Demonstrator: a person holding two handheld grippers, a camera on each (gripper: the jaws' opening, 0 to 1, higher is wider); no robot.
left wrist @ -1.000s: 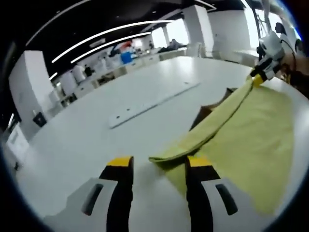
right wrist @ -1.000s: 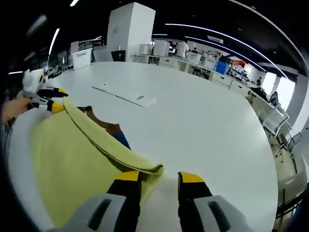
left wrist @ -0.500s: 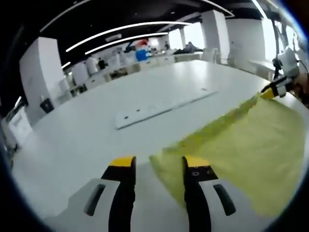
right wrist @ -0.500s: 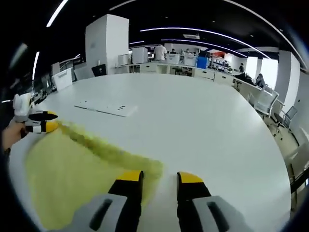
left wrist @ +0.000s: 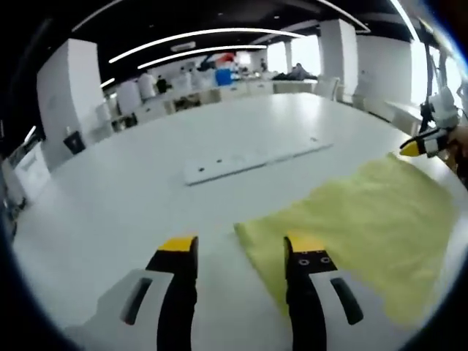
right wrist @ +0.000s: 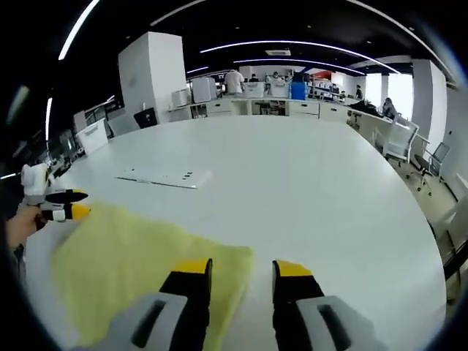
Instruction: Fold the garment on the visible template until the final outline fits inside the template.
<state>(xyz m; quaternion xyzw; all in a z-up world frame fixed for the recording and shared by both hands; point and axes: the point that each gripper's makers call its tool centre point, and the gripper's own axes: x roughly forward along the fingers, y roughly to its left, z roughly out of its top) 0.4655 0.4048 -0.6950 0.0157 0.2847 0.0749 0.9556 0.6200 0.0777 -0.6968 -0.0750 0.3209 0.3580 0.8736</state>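
Note:
A yellow garment point(left wrist: 365, 212) lies flat on the white table point(left wrist: 131, 205). Its near corner rests between the jaws of my left gripper point(left wrist: 243, 248), which is open, and the right jaw overlaps the cloth's edge. In the right gripper view the same garment point(right wrist: 131, 256) spreads to the left. My right gripper point(right wrist: 241, 272) is open at its corner, with the left jaw over the cloth. The right gripper point(left wrist: 417, 146) hovers at the garment's far corner in the left gripper view. Across the cloth, the left gripper point(right wrist: 77, 205) has its jaws apart. No template shows.
A flat white strip with small holes point(left wrist: 248, 157) lies on the table beyond the garment, also in the right gripper view point(right wrist: 164, 177). A hand point(right wrist: 18, 227) holds the left gripper. Desks, people and chairs point(right wrist: 406, 150) stand past the table's far edge.
The garment's folded edge, raised between the two grippers a second ago, has dropped and now lies flat. It covers the brown and blue thing seen beneath it earlier.

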